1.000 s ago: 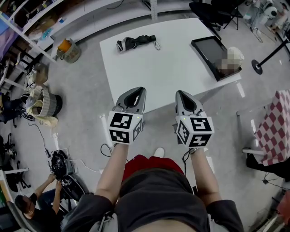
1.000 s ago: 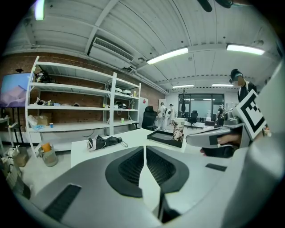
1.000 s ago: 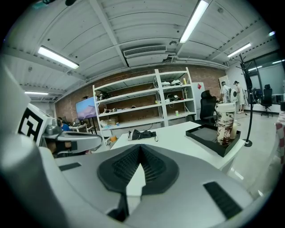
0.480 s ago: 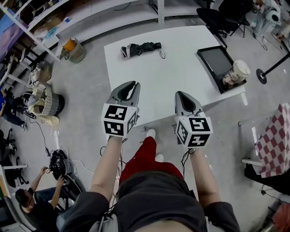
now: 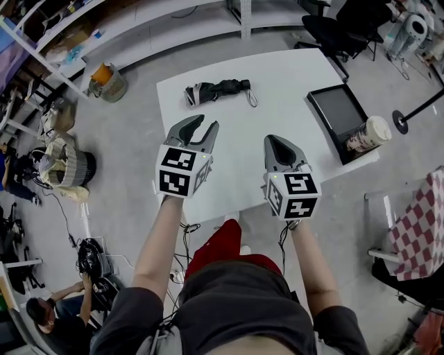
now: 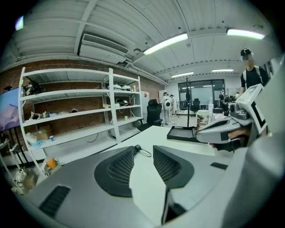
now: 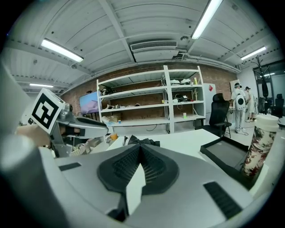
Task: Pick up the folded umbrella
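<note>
Head view looks steeply down on a grey floor (image 5: 125,159) with a white table (image 5: 277,83) in the middle. Shelves (image 5: 139,21) run along the top edge, and a black chair (image 5: 340,28) stands at the top right. A crouching person (image 5: 48,319) is at the bottom left.

A black tray (image 5: 338,111) lies on the table's right side, with a patterned cup (image 5: 368,135) at its near corner. The umbrella (image 5: 218,90), black and folded, lies flat on the far left part of the table, its strap loop (image 5: 248,98) pointing right.

Both grippers are held over the table's near edge, well apart from the umbrella. The left gripper (image 5: 207,123) points towards it. Its jaws have just been opening; they stand partly apart with nothing between them. The right gripper (image 5: 277,139) is clenched, jaws pressed together and empty.

Left gripper view shows only the umbrella's end and strap, seen through the gap between the jaws. It alone shows a standing person (image 6: 251,71) at the far right, beyond the right gripper.

Right gripper view shows the umbrella's bunched fabric just above its closed jaws. It shows the cup upright beside the tray and a lit screen (image 7: 90,102) by the shelves, neither of which is clear from above.
</note>
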`<state>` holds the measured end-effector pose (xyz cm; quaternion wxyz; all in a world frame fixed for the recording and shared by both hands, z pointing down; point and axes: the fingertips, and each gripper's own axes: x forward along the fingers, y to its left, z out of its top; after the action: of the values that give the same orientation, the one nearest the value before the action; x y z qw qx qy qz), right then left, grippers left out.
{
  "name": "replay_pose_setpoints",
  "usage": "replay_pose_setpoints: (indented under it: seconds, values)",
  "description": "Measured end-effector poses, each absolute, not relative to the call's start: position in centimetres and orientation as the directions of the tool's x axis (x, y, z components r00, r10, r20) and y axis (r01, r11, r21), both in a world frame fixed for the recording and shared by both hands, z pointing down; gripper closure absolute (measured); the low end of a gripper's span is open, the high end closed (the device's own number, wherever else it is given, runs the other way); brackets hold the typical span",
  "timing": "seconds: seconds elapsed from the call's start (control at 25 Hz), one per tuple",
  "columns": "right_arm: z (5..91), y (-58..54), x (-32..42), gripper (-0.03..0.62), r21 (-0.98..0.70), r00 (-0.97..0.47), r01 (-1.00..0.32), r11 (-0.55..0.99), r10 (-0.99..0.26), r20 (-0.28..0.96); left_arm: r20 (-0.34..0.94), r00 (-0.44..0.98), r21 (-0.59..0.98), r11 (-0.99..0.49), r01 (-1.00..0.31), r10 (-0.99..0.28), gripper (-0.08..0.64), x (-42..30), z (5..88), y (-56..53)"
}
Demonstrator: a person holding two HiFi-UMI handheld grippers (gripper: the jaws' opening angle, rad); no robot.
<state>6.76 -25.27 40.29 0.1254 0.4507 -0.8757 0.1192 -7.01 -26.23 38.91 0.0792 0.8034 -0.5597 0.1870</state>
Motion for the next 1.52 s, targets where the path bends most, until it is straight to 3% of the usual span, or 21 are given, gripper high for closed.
replay_pose_setpoints:
  seconds: [0.72,1.52]
  values:
    - [42.3,-34.3,-0.7,0.574,-0.071,-0.586,-0.789,0.611,-0.712,0.386,0.578,0.336,-0.208,-0.532,-0.821,-0.744,0.299,-10.4,43.3,-36.6]
    - [46.0,-41.9,-4.7,0.574,-0.075,-0.575,-0.785,0.615,-0.679,0.457,0.728,0.372,-0.197,-0.695,-0.691,-0.576,0.267,-11.9,50.7,-43.8]
